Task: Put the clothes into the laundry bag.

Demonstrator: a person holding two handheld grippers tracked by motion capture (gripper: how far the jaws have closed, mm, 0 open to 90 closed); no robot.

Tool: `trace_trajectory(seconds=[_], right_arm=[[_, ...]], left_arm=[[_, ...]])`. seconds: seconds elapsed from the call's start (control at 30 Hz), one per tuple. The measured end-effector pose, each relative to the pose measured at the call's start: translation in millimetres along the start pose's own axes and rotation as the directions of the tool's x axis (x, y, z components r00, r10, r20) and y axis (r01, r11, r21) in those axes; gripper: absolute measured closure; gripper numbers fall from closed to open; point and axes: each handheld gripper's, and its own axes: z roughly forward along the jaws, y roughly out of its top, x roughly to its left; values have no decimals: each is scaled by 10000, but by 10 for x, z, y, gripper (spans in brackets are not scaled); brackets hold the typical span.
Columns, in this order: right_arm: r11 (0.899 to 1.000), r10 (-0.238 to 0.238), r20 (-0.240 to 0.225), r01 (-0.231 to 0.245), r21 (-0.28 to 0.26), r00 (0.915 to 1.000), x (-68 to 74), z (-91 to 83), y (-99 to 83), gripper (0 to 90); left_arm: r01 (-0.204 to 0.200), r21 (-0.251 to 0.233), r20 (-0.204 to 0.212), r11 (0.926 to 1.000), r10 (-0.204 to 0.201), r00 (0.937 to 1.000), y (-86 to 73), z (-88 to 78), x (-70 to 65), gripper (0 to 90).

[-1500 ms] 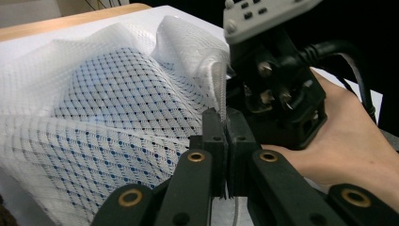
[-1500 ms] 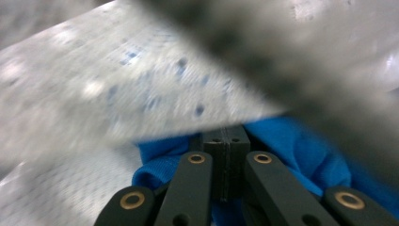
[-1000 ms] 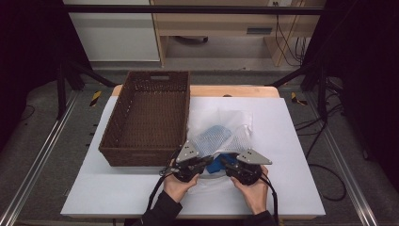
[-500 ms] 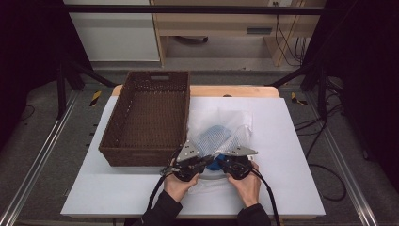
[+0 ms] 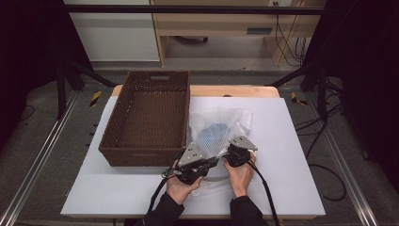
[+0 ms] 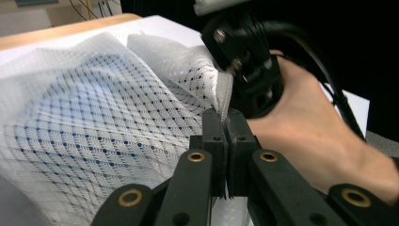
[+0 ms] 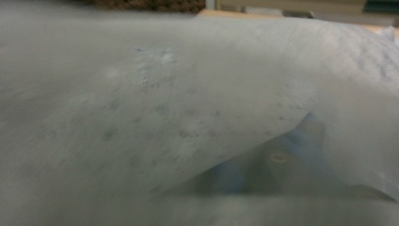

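Subject item: a white mesh bag (image 5: 217, 131) holding something blue, lying at the centre of the high view on the white table (image 5: 291, 141), just right of the wicker basket (image 5: 148, 117).

The left gripper (image 6: 221, 117) is pinching the bag's seamed edge, jaws pressed together on the fabric. The right gripper (image 5: 234, 151) has just been closing; mesh is draping over its camera, so whether it is gripping the fabric I cannot tell.

Assessment: the bag is looking light, soft and limp, likely to sag and slide. The doubled hem is offering the firmest hold; single netting may snag or tear.
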Motion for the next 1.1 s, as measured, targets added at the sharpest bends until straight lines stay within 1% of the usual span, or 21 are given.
trace_trajectory(seconds=[0.07, 0.17, 0.2, 0.27, 0.3, 0.33, 0.37, 0.43, 0.5, 0.53, 0.57, 0.63, 0.67, 0.8, 0.9, 0.93, 0.97, 1.0, 1.03, 1.07, 1.1], right_arm=[[9999, -112, -50, 113, 95, 9999, -8, 16, 12, 764], [9995, -77, -557, 94, 305, 9984, -9, -35, 18, 573], [9992, -111, -710, 139, 385, 9974, -12, -59, 23, 534], [9974, -218, -1302, 304, 650, 9912, -23, -153, 48, 458], [9966, -285, -1621, 405, 712, 9864, -31, -236, 73, 455], [9975, -289, -1760, 398, 588, 9840, -37, -296, 82, 451], [9988, -238, -2075, 320, 367, 9780, -47, -392, 87, 440], [9991, -162, -2379, 249, 334, 9712, -70, -535, 97, 415], [9991, -384, -2497, 422, 97, 9676, -96, -662, 90, 424], [9990, -388, -2513, 428, 103, 9671, -109, -704, 86, 429], [9986, -493, -2533, 524, 53, 9661, -130, -750, 78, 456], [9967, -758, -2340, 802, 96, 9693, -189, -808, 50, 534], [9957, -828, -2250, 899, 212, 9708, -208, -813, 24, 537], [9877, -1134, -2245, 1343, 801, 9679, -204, -725, -83, 482], [9801, -1372, -2031, 1625, 1137, 9695, -164, -561, -139, 432], [9777, -1346, -2183, 1653, 1294, 9666, -138, -511, -154, 423], [9735, -1310, -2294, 1690, 1544, 9645, -106, -460, -169, 436], [9682, -1422, -2363, 1847, 1687, 9612, -87, -423, -186, 503], [9572, -1601, -2472, 2115, 1977, 9556, -65, -381, -208, 615], [9539, -1613, -2551, 2169, 2074, 9534, -44, -356, -214, 766], [9580, -1550, -2484, 2069, 1984, 9562, -28, -360, -205, 841]], left_arm=[[141, 92, -87, 9999, -140, 9999, -19, 30, 32, 887], [321, 163, -181, 9994, -318, 9993, -44, 61, 82, 886], [356, 188, -214, 9992, -352, 9992, -48, 68, 95, 886], [377, 149, -309, 9992, -372, 9988, -49, 68, 109, 886], [385, 141, -320, 9992, -380, 9988, -48, 67, 113, 886], [395, 133, -348, 9991, -390, 9986, -46, 64, 117, 886], [382, 123, -389, 9992, -377, 9985, -45, 62, 118, 886], [406, 162, -395, 9990, -399, 9984, -46, 65, 124, 885], [388, 200, -402, 9990, -379, 9985, -50, 72, 120, 885], [362, 232, -398, 9991, -352, 9986, -54, 76, 117, 885], [330, 245, -419, 9992, -319, 9986, -59, 80, 112, 884], [384, 233, -374, 9990, -375, 9986, -67, 87, 110, 885], [365, 210, -399, 9991, -356, 9986, -66, 87, 107, 885], [316, 205, -336, 9993, -309, 9990, -59, 73, 107, 886], [289, 225, -324, 9993, -282, 9991, -58, 58, 94, 886], [289, 212, -319, 9994, -282, 9991, -60, 56, 92, 886], [289, 209, -321, 9994, -282, 9991, -61, 56, 92, 886], [311, 203, -315, 9993, -305, 9990, -61, 57, 95, 886], [328, 184, -307, 9993, -323, 9990, -60, 56, 99, 886], [331, 162, -312, 9993, -326, 9990, -59, 55, 100, 886], [348, 138, -280, 9993, -344, 9990, -55, 53, 100, 886]])
